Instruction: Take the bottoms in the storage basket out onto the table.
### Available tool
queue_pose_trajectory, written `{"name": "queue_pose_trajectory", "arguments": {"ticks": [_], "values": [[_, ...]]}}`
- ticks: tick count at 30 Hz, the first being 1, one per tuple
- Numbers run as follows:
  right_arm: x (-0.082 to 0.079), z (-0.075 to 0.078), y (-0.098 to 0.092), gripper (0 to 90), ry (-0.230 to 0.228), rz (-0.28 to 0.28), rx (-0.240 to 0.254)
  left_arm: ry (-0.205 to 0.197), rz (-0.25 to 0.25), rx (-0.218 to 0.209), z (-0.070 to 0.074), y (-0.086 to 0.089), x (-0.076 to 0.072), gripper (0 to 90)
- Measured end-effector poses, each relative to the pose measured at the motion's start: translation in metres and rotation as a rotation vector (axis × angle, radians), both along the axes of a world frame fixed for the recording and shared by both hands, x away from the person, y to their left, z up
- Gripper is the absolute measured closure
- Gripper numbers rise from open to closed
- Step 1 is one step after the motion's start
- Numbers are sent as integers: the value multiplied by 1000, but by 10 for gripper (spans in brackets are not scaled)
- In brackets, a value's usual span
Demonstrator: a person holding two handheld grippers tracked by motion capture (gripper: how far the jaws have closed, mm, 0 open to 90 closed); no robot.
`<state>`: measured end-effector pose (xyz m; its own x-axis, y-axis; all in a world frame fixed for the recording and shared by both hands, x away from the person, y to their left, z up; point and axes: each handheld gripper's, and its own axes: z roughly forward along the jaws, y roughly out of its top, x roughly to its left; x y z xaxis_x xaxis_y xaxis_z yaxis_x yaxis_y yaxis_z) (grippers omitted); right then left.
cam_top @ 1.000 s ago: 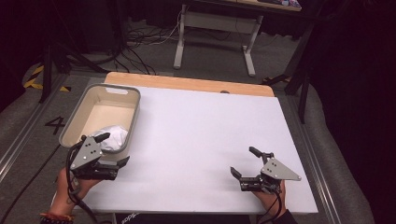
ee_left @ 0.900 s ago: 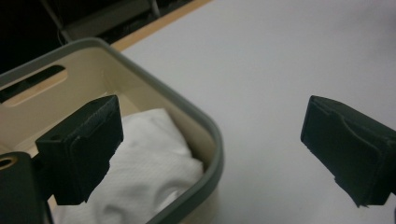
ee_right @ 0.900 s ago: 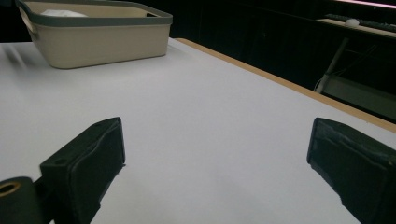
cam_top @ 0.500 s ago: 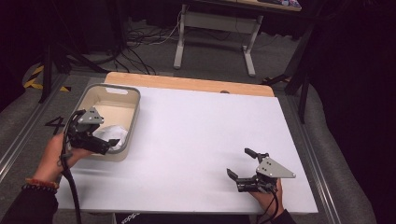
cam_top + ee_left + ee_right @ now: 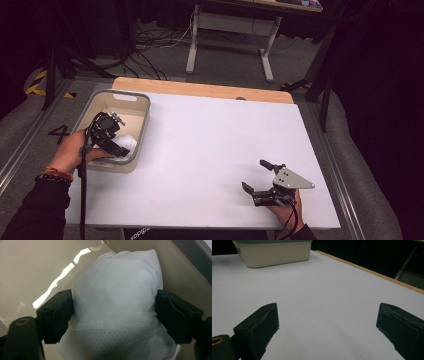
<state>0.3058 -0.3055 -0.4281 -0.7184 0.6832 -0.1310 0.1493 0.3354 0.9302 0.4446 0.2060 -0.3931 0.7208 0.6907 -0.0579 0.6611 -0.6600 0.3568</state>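
High view first: the left gripper (image 5: 116, 145) is tipped down into the beige, grey-rimmed plastic bin (image 5: 142, 102) that sits at the left edge of the white table (image 5: 215, 140), and the person's left hand (image 5: 70, 150) grips it from outside the bin's near wall. Inside that bin, towards its near right corner, lies the bunched white mesh cloth (image 5: 127, 145), right under the gripper's nose. Over in the left gripper view the picture is sharp: the cloth (image 5: 117, 302) bulges up between the two black jaws, one jaw against each flank of the bundle, a stitched seam running across it from jaw to jaw. The jaws have just been closing in on it, with the cloth between them, and they now sit flush on its sides; whether they are truly pinching it I cannot tell. The glossy beige floor of the bin (image 5: 32, 270) shines behind the cloth. On the other side, the right gripper (image 5: 260, 176) rests low over the near right part of the table, held by the right hand (image 5: 282, 210), well apart from the bin. The right gripper view has its jaws spread wide, bare white table (image 5: 324, 297) between them and the bin (image 5: 274, 252) far off.
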Motion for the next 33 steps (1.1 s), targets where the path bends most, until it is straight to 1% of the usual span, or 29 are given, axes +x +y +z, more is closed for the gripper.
{"name": "queue_pose_trajectory", "arguments": {"ticks": [2,5,8,11,14,15,16,17,18,19,20,21,22,24,27,28,30,32,33], "values": [[0,0,1,48,1,-1,-5,0,4,-1,0,0,0,226],[0,-1,2,49,5,-1,-11,1,5,14,0,0,0,257],[0,-1,3,52,10,1,-12,16,35,16,-2,1,0,321],[0,-1,3,56,8,1,-15,12,38,25,-1,1,-1,357],[0,-1,4,58,11,1,-17,-6,24,50,-1,-1,-4,399],[0,-1,4,58,9,2,-18,-7,24,53,-1,-1,-4,434],[0,-1,4,58,9,2,-18,-17,23,62,0,-2,-5,434],[0,-1,4,59,9,4,-22,-22,27,62,0,-2,-6,465],[0,-1,4,59,9,4,-22,-26,27,64,0,-2,-6,465],[0,-1,4,59,9,4,-22,-39,25,68,0,-2,-7,505],[0,-1,4,59,9,4,-22,-53,21,76,1,-2,-8,505],[-1,-1,5,63,7,3,-26,-60,23,80,1,-3,-9,538],[-1,-1,5,63,7,3,-26,-76,21,83,1,-3,-10,538],[-1,-1,5,65,6,3,-24,-108,24,101,2,-4,-13,572],[-1,0,4,65,4,1,-23,-147,26,113,3,-4,-16,611],[-1,0,4,65,3,1,-25,-171,31,120,3,-4,-17,621],[-1,0,5,65,4,2,-24,-179,29,119,4,-3,-18,633],[-2,0,5,65,1,2,-27,-232,45,124,6,-3,-21,639],[-2,0,5,65,1,2,-26,-247,44,124,7,-2,-21,642]]}}
